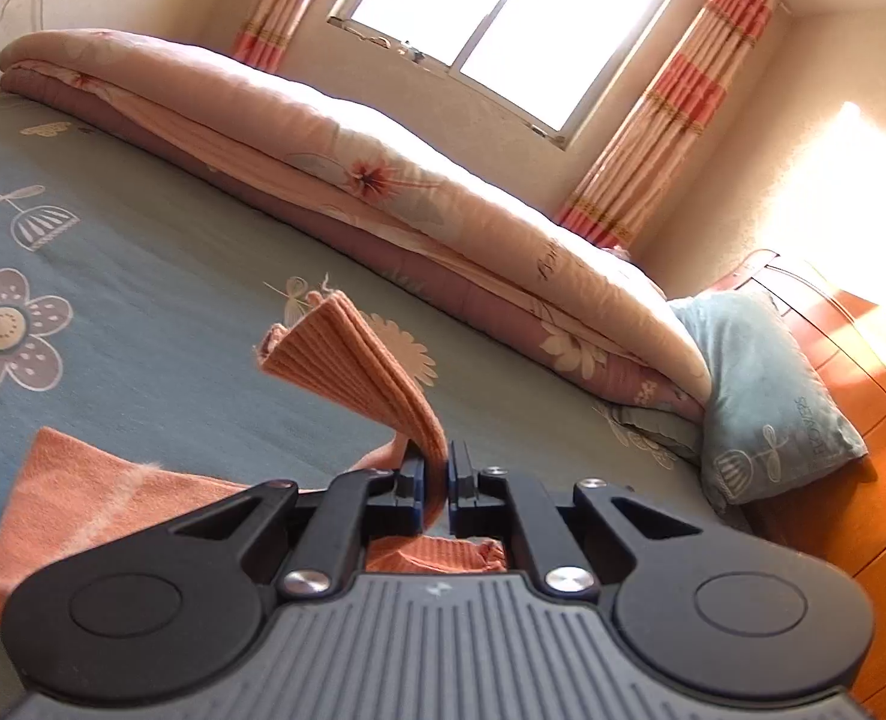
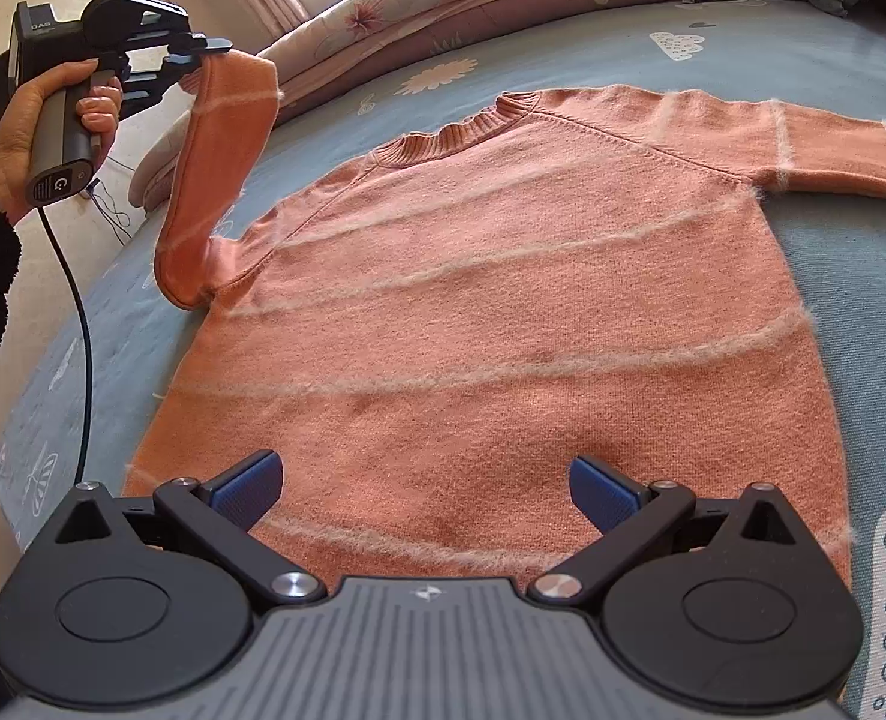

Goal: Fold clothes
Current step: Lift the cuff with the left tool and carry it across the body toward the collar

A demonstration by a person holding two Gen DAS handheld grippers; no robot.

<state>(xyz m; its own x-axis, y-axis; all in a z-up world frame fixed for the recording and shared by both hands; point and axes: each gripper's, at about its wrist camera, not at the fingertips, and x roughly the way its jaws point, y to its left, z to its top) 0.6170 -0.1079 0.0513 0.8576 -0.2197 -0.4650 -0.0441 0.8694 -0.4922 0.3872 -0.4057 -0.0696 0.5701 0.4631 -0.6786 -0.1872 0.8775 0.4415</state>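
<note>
An orange knitted sweater with thin pale stripes (image 2: 502, 312) lies flat, front up, on a grey-blue bedsheet printed with flowers (image 2: 712, 48), its neck towards a folded pink floral quilt (image 1: 335, 150). The left gripper (image 1: 437, 480), held in a hand (image 2: 41, 114), has its jaws pinched tight on the ribbed cuff of one sleeve (image 1: 347, 360) and holds that sleeve lifted off the bed (the other sleeve lies stretched out flat). The right gripper (image 2: 425, 492) hovers over the sweater's hem with its blue-padded fingers (image 2: 251, 489) spread wide, gripping nothing
</note>
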